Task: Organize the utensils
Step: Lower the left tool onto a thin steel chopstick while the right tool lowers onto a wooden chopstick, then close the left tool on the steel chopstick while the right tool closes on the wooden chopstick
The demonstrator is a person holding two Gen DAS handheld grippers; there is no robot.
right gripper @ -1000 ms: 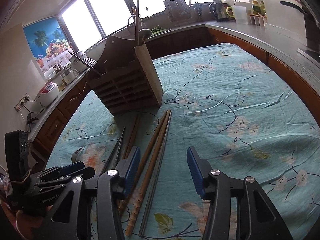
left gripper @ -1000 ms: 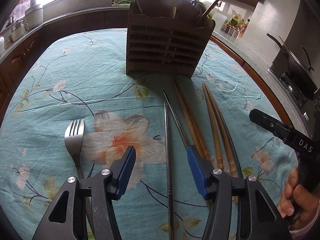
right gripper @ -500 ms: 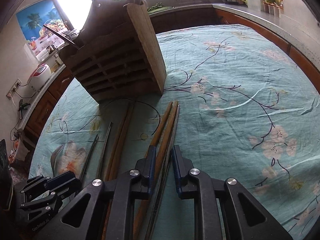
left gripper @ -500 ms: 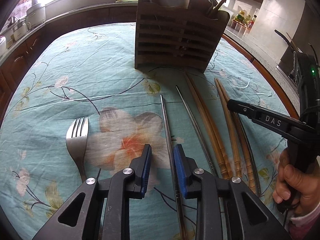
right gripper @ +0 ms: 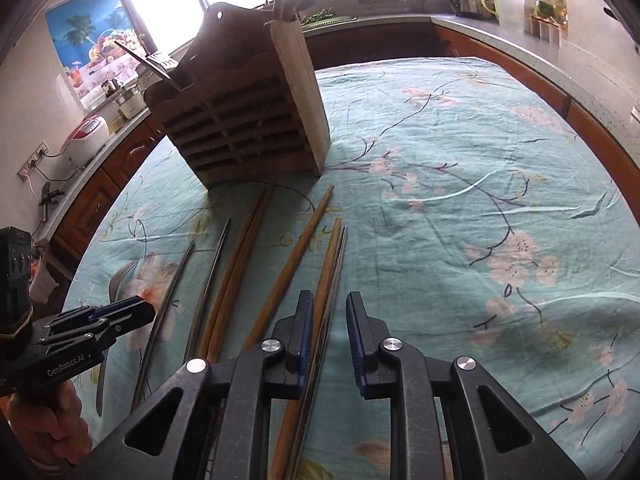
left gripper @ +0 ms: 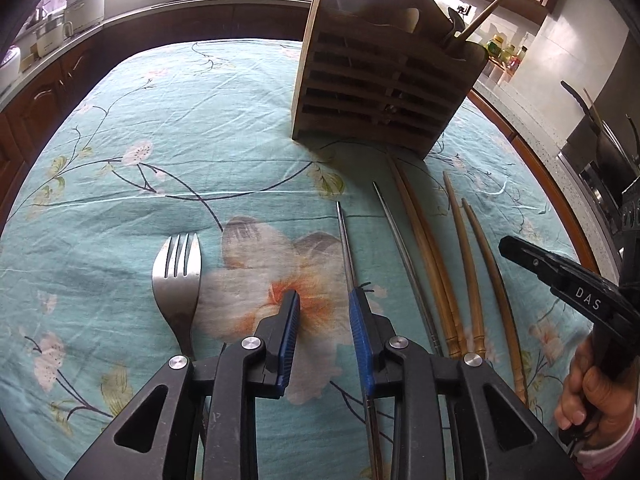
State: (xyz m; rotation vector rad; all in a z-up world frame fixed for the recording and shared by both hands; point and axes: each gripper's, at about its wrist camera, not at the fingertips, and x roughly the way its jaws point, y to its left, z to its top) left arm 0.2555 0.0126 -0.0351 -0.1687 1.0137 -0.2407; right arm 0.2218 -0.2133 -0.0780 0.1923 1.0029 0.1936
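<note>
Floral-clothed counter (left gripper: 160,140): your left gripper (left gripper: 324,304) and right gripper (right gripper: 329,304) have just been closing (gaps remain, nothing clamped) over a metal chopstick (left gripper: 345,240) and a wooden chopstick (right gripper: 329,264); grasps unfinished.

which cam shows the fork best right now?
Left wrist. The fork lies in full view on the tablecloth, tines and neck clear, left of the left gripper. Right wrist shows only a sliver of it, mostly hidden behind that gripper.

Both grippers (left gripper: 324,312) (right gripper: 329,314) narrowed; wooden chopstick pair (left gripper: 470,256) splayed.
</note>
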